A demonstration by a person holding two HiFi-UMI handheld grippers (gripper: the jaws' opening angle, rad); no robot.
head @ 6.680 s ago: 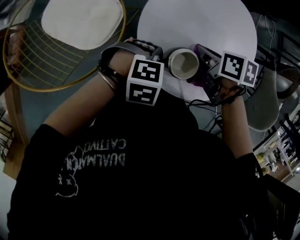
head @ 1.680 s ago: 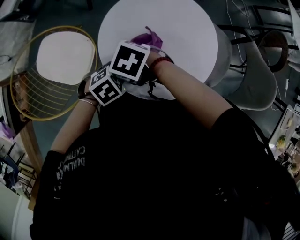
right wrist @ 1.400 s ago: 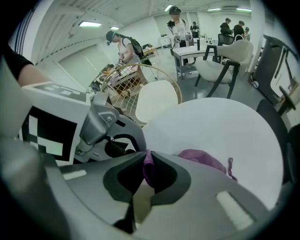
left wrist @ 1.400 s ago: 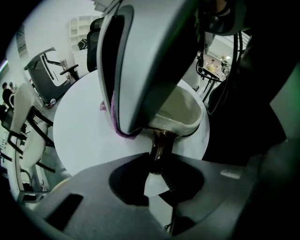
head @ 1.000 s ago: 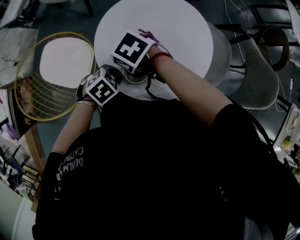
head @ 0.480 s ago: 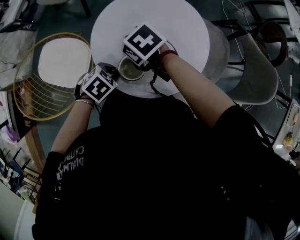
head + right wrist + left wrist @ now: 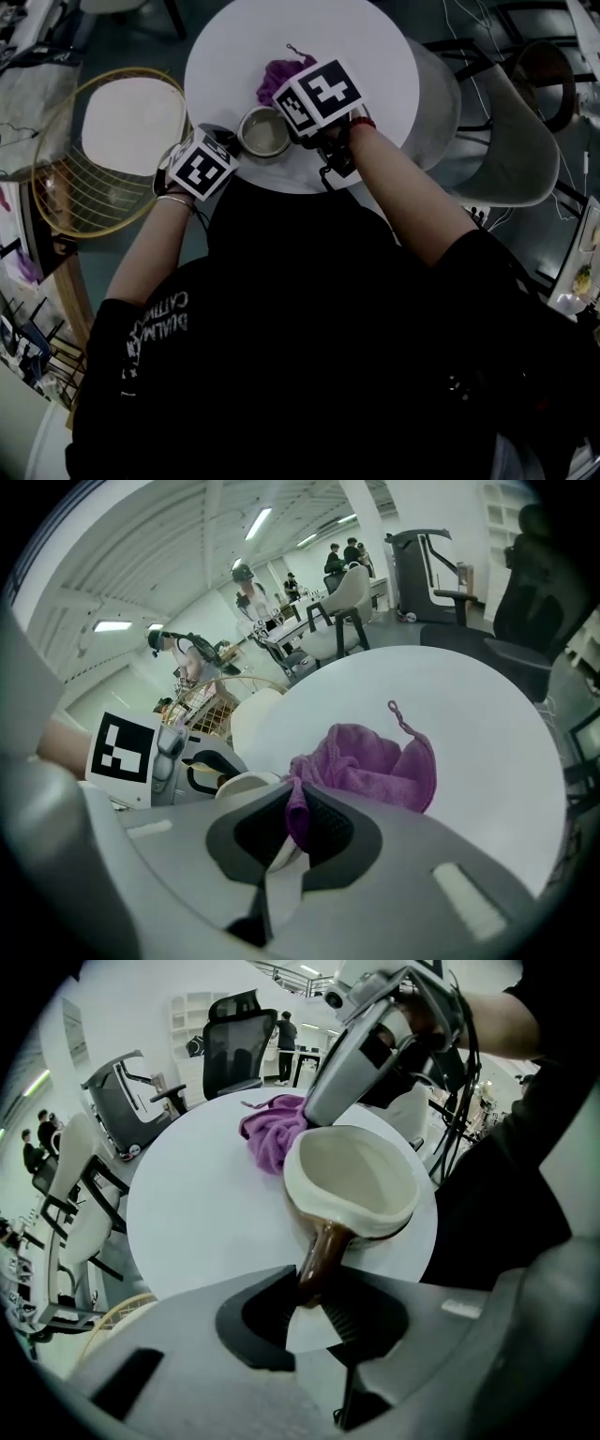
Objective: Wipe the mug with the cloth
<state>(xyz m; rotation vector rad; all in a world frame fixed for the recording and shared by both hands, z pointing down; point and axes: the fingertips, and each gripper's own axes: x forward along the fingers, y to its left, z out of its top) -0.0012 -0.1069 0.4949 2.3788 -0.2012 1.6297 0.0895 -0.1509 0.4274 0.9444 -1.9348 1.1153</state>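
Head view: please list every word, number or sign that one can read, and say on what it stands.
"CATTIV" and "DUALM": white print on the black shirt, seen upside down, the ends unreadable.
Left cube, right cube: square patterns only, no letters.
No text shows on the mug or the cloth.

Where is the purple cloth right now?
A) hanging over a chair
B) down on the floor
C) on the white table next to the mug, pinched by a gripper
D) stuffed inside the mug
C: the purple cloth lies on the round white table beside the cream ceramic mug, with a fold of it pinched in the right gripper.
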